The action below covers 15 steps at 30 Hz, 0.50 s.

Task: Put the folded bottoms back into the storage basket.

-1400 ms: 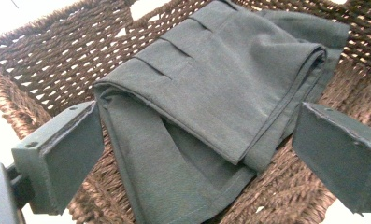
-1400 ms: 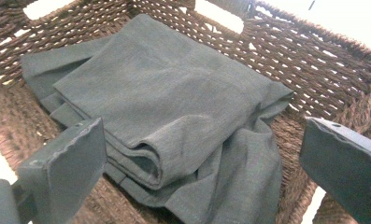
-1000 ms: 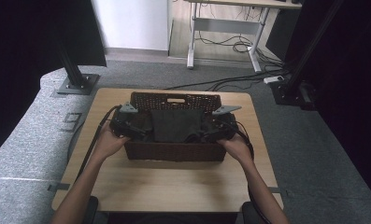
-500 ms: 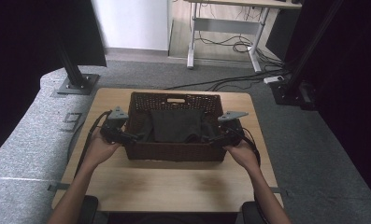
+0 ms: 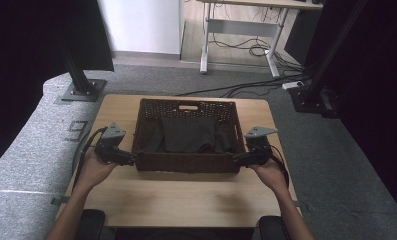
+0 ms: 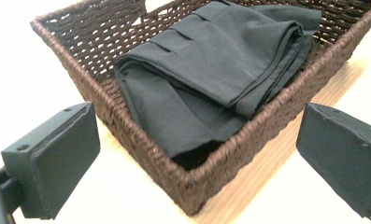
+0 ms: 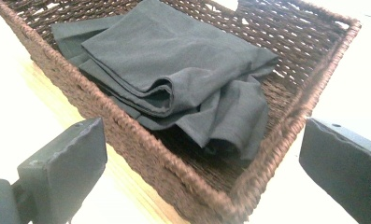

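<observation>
Wooden table point(image 5: 186, 195), grey carpet point(image 5: 31, 150)

A rectangular dark-brown wicker basket point(image 6: 141, 135) is seen as rough, coarsely woven; a folded dark-grey cloth point(image 6: 206, 70) — soft, matt; the pale wooden table point(image 5: 186, 200) — smooth.

The basket point(image 5: 186, 162) fills the middle of the table point(image 5: 186, 200), its far wall close to the far edge, so the widest free room is the bare strip along the near edge. Narrower bare strips run along the left and right edges beside the basket's 2 short walls. Inside, the folded cloth point(image 5: 188, 134) covers most of the floor.
</observation>
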Tool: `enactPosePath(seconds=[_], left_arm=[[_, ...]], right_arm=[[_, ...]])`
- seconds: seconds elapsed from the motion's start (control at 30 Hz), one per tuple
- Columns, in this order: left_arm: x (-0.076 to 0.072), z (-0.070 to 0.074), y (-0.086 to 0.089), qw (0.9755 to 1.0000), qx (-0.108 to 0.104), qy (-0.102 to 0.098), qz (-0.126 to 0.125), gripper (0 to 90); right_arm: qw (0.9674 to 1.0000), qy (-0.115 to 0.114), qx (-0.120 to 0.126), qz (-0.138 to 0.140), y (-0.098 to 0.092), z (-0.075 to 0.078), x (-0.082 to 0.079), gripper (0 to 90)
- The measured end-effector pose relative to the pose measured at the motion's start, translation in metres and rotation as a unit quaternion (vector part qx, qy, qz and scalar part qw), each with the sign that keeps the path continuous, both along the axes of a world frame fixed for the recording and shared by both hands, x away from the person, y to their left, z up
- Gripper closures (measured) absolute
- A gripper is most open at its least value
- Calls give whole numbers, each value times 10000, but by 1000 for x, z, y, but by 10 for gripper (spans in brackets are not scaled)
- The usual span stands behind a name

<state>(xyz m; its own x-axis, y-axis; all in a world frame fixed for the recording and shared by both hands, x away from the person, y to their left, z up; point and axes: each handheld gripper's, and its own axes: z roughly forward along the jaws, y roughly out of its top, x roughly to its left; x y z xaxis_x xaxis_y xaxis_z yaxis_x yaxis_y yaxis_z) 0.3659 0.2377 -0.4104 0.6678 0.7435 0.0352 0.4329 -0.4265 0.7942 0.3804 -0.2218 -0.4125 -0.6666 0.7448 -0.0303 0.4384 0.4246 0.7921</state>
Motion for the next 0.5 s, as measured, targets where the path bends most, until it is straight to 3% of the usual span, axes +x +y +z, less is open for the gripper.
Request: enactPosePath(seconds=[0.5], left_arm=[[-16,-27,12,9999,71,98,99,0]], right_arm=[[9999,47,56,-141,-22,-17,-18,10]])
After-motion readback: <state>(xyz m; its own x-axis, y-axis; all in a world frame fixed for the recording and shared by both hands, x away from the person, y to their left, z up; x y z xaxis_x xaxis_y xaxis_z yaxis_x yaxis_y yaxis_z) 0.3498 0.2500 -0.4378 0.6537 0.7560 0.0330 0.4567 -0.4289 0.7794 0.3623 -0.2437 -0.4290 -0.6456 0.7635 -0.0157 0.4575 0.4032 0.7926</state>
